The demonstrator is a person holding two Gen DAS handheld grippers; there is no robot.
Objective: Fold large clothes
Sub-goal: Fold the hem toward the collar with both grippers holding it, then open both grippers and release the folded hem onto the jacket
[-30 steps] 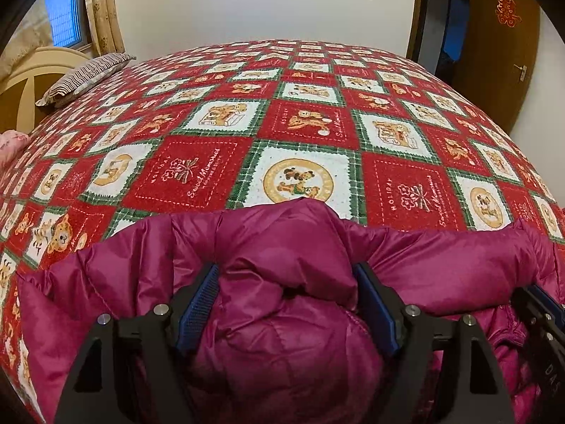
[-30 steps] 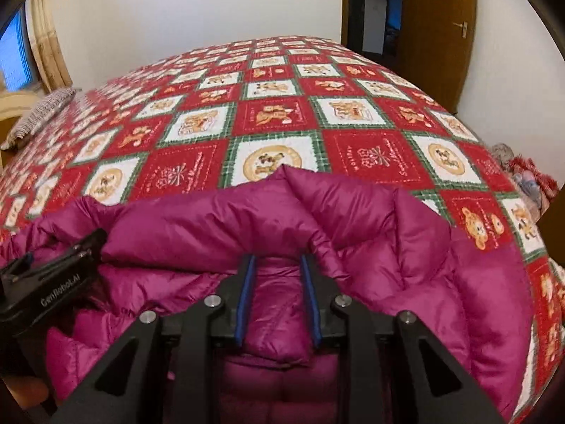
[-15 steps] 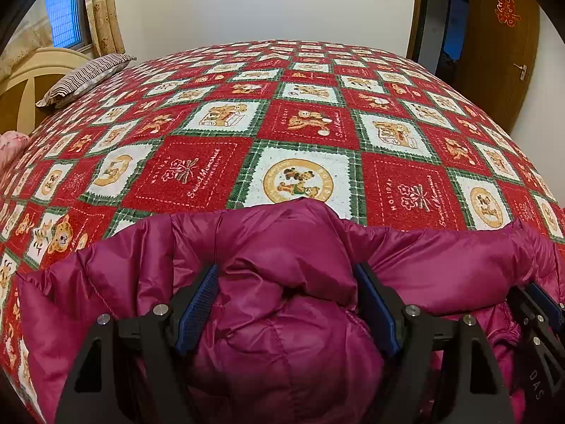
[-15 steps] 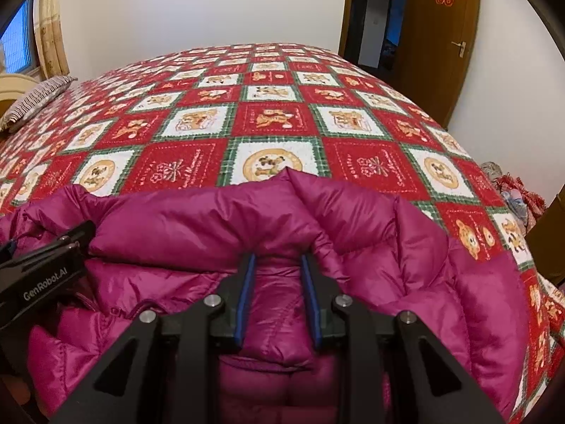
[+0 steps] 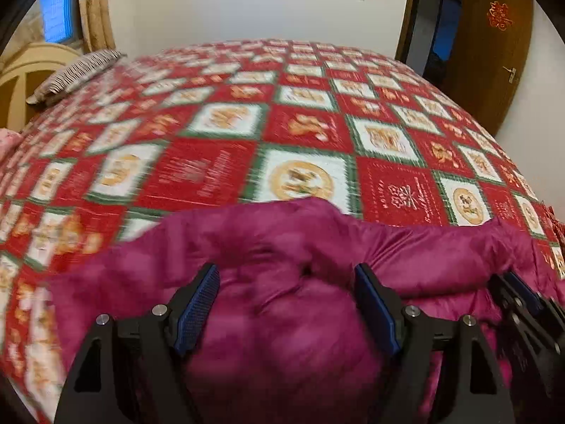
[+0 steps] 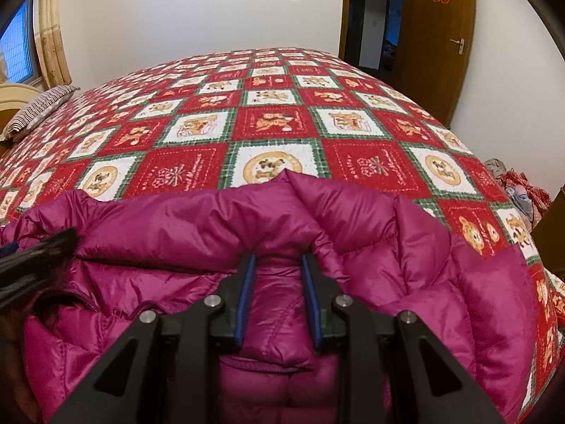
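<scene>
While the magenta down jacket [image 6: 406, 247] is lying bunched along the bottom of both frames on the bed [image 6: 275, 123], I am clamping it in my left gripper [image 5: 286, 304], jaws wide, and right gripper [image 6: 277, 300], jaws narrow.

White walls [image 6: 197, 10], brown door [image 6: 438, 35] rt, window [image 5: 56, 17] lft, red quilted bed [image 6: 275, 120].

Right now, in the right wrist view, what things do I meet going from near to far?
Right tongs → puffy magenta down jacket → red-and-white patchwork bear quilt → plain white wall.
</scene>
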